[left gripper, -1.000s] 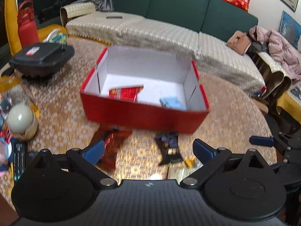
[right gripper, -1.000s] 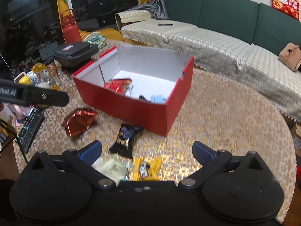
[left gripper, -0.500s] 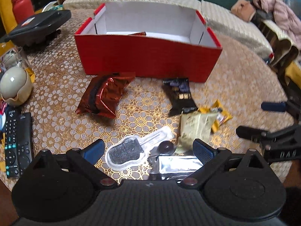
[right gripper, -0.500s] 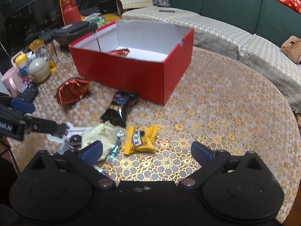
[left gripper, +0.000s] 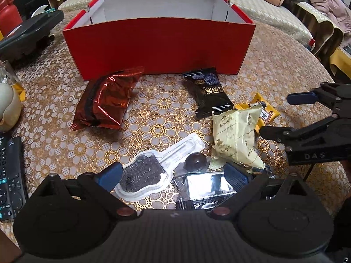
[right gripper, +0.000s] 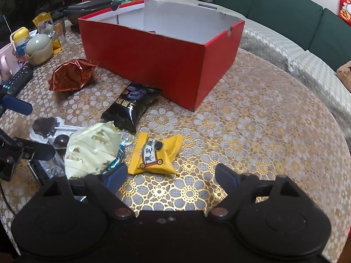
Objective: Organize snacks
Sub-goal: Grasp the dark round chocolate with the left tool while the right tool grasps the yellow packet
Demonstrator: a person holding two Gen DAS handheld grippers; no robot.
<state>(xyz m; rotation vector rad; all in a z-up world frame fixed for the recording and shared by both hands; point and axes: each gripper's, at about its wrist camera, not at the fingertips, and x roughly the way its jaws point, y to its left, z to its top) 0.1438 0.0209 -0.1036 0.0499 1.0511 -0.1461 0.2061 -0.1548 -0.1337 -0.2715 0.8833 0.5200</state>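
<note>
- Left wrist view: left gripper (left gripper: 173,174) low over the table (left gripper: 54,92), jaws apart, straddling a clear blister pack (left gripper: 153,168) and a silver pouch (left gripper: 208,186).
- Right wrist view: right gripper (right gripper: 171,175) low too, jaws wide, nothing held; yellow packet (right gripper: 155,155) just beyond the fingertips.
- Farther: pale green pack (left gripper: 234,138), black pack (left gripper: 208,92), red foil pack (left gripper: 105,100), all near side of the red box (left gripper: 158,48).

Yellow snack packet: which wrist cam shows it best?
Right wrist. The yellow snack packet lies whole and unobstructed just ahead of the open right gripper, label readable. In the left wrist view it is mostly hidden behind the pale green packet.
</note>
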